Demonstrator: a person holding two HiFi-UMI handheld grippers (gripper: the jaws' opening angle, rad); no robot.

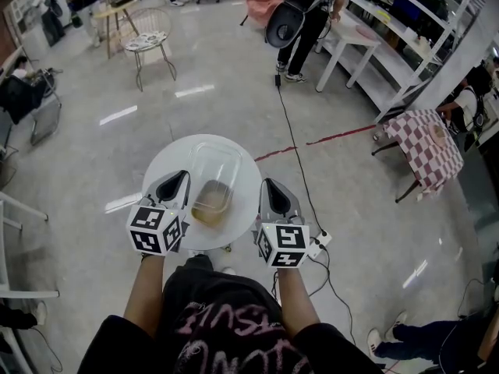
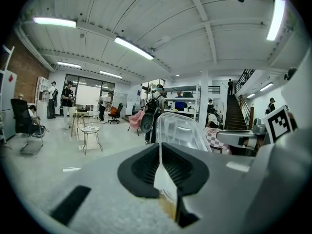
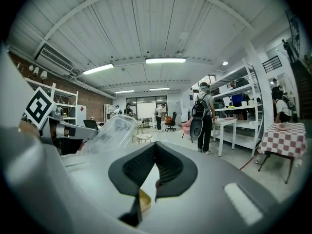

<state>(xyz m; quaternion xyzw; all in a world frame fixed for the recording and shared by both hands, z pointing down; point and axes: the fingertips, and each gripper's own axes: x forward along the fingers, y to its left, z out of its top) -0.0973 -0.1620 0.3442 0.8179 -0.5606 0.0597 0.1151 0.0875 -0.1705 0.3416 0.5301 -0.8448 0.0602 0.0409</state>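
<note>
Head view: a small round white table [image 1: 243, 160] stands on a glossy pale grey floor [image 1: 218, 100], and on it lies a clear plastic hinged container [image 1: 216, 164] with brownish food in its base and its lid folded back. The left hand-held gripper [image 1: 183, 178] is at the container's left side; in the left gripper view its jaws are closed on a thin clear edge of the container [image 2: 181, 130]. The right hand-held gripper [image 1: 269, 184] lies just beside the container's right side, over the table's rim. In the right gripper view its jaws meet at the tips with nothing held, and the clear lid [image 3: 109, 133] rises to its left.

A black cable [image 1: 292, 131] runs across the floor ahead of the right hand-held gripper, crossing a red floor line [image 1: 335, 137], with a white power strip [image 1: 320, 241] just to its right. Far ahead of the left hand-held gripper stands a wire chair with a round seat [image 1: 148, 44]. Well to the right are a red-and-white checked table [image 1: 429, 146] and white shelving [image 1: 405, 49].
</note>
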